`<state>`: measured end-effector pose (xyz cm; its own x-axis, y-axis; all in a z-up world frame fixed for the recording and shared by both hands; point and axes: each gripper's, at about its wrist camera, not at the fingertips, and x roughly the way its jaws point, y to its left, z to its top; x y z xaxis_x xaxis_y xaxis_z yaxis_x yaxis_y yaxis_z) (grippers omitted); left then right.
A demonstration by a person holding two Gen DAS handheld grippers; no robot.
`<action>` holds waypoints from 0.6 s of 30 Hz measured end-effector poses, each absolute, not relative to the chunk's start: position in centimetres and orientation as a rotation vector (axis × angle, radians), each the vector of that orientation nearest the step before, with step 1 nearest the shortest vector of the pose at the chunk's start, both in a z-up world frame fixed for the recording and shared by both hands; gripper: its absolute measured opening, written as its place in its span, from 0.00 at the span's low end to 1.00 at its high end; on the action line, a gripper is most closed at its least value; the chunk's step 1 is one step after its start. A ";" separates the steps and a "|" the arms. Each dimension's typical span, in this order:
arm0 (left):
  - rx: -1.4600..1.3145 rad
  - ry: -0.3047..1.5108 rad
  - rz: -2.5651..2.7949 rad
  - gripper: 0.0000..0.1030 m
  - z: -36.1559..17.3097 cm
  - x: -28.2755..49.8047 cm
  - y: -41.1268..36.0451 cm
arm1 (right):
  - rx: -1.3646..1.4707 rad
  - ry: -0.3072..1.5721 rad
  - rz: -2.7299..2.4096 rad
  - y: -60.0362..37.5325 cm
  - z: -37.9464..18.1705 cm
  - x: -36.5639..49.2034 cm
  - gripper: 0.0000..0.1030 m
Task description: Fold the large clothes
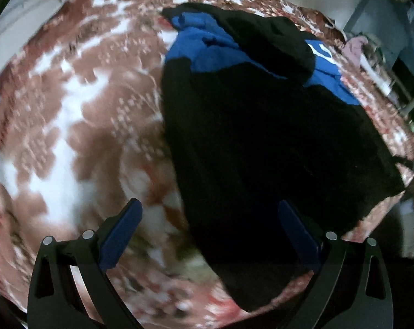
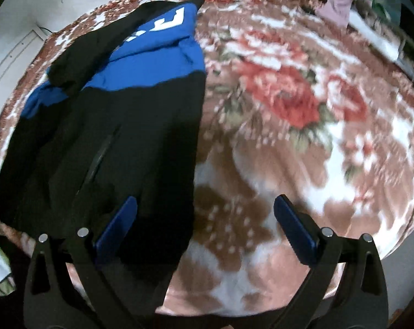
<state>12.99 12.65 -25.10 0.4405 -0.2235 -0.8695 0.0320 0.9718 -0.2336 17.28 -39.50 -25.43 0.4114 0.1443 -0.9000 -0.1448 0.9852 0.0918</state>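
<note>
Jacket (image 1: 261, 142), black with blue upper panel and white lettering: lies on floral blanket (image 2: 289, 104), partly folded, one black sleeve drawn across the blue chest. Left gripper (image 1: 209, 235): jaws spread wide, holding nothing, poised over the garment's left edge near the hem. Right gripper (image 2: 204, 230): likewise released, empty, straddling the right edge. Step judged: between folds, hands free. Next move likely requires both grippers pinching the hem corners together.
</note>
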 end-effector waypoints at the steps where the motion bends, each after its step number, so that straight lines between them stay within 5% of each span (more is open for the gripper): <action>1: -0.225 1.110 -0.171 0.95 -25.4 12.7 12.6 | 0.009 1.144 0.196 -39.5 -25.5 16.9 0.95; 7: -0.384 1.115 -0.240 0.95 -26.7 11.1 13.0 | 0.075 1.192 0.318 -37.8 -25.8 15.6 0.95; 18: -0.536 1.113 -0.387 0.93 -27.5 10.0 11.5 | 0.191 1.257 0.395 -37.2 -26.8 15.6 0.76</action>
